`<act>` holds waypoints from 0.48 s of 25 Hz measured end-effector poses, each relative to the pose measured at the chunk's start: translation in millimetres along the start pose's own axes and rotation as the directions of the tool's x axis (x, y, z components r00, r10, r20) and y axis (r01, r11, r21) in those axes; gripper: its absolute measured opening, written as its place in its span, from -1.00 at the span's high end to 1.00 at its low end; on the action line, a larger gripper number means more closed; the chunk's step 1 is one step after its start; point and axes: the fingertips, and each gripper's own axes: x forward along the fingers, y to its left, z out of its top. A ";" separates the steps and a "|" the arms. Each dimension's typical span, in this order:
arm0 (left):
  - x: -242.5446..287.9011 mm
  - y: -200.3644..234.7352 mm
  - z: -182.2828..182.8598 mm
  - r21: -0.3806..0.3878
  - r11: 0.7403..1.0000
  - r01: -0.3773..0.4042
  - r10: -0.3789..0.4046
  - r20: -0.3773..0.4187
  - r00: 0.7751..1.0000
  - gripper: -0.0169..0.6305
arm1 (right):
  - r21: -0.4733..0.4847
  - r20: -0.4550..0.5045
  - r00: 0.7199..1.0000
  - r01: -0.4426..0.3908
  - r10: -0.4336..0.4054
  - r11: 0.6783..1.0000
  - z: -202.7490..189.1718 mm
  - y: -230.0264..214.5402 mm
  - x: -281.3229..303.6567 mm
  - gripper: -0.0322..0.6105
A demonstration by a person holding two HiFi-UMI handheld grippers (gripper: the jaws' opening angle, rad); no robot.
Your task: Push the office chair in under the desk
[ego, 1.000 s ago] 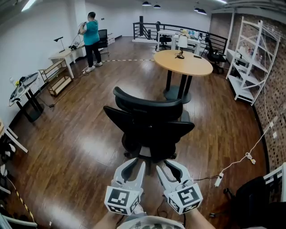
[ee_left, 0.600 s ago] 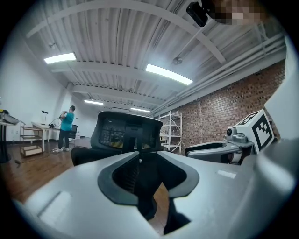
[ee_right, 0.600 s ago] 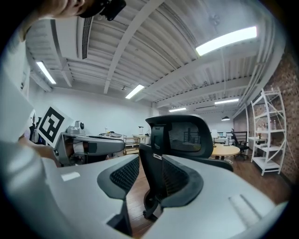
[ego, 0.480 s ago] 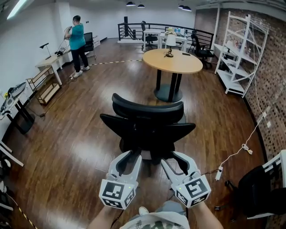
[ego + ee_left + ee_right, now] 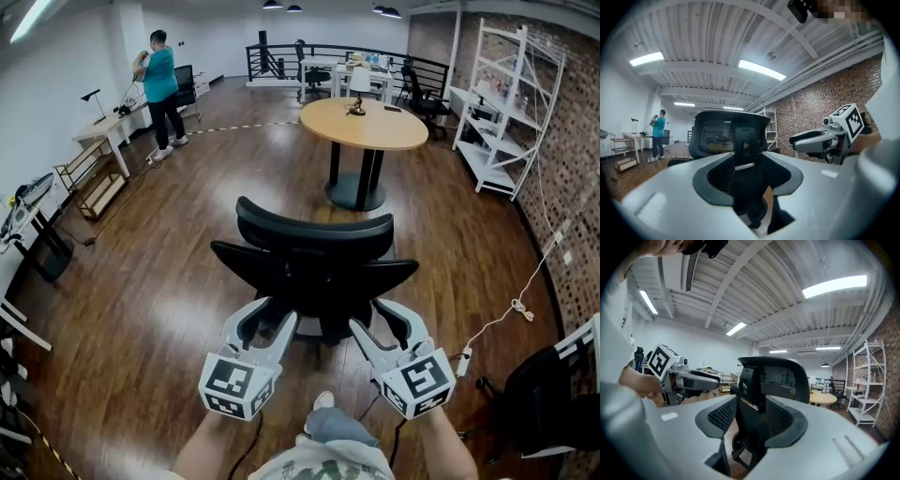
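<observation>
Head view is showing the person standing directly behind the black office chair (image 5: 314, 267), which is sitting on the open wood floor (image 5: 169, 281) with its back turned to them. It is well apart from the round table (image 5: 366, 127) standing beyond it, in line with the chair.

The left gripper (image 5: 272, 314) and the right gripper (image 5: 373, 317) are reaching forward side by side, level with the lower edge of the backrest. Each is lying about equally near the chair, one to either side of its central spine. The backrest is stretching left to right across the view, its broad face square to the tongs, so a push looks set to run straight ahead toward the table.

Both pairs of jaws have just been opening and are standing spread. Left gripper view is looking through its gap at the chair (image 5: 731, 136), and right gripper view is doing the same (image 5: 773, 380). The spine is lining up in each gap, but no pad is pressing on it. Whether any tip is touching the backrest cannot be told.

White shelving (image 5: 497, 112) is standing against the brick wall on the right, its contents too small to make out. A small lamp-like object (image 5: 354, 108) is sitting on the round table. A person in a teal top (image 5: 159, 84) is working at a desk (image 5: 103, 131) by the far left wall.
</observation>
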 end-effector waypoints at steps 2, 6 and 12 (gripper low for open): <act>7.5 11.5 -1.7 0.022 1.000 0.007 -0.007 -0.017 1.000 0.36 | -0.005 -0.003 1.000 0.006 -0.006 1.000 -0.5 -9.8 7.0 0.33; 24.5 38.0 -1.2 0.085 0.996 0.015 -0.011 -0.044 0.999 0.26 | -0.050 -0.021 1.000 -0.006 0.005 0.999 -0.9 -29.8 25.6 0.28; 49.9 72.2 -15.3 0.197 0.976 0.093 -0.061 -0.161 0.985 0.09 | -0.188 -0.065 0.998 -0.025 0.013 0.982 -6.1 -66.3 44.4 0.08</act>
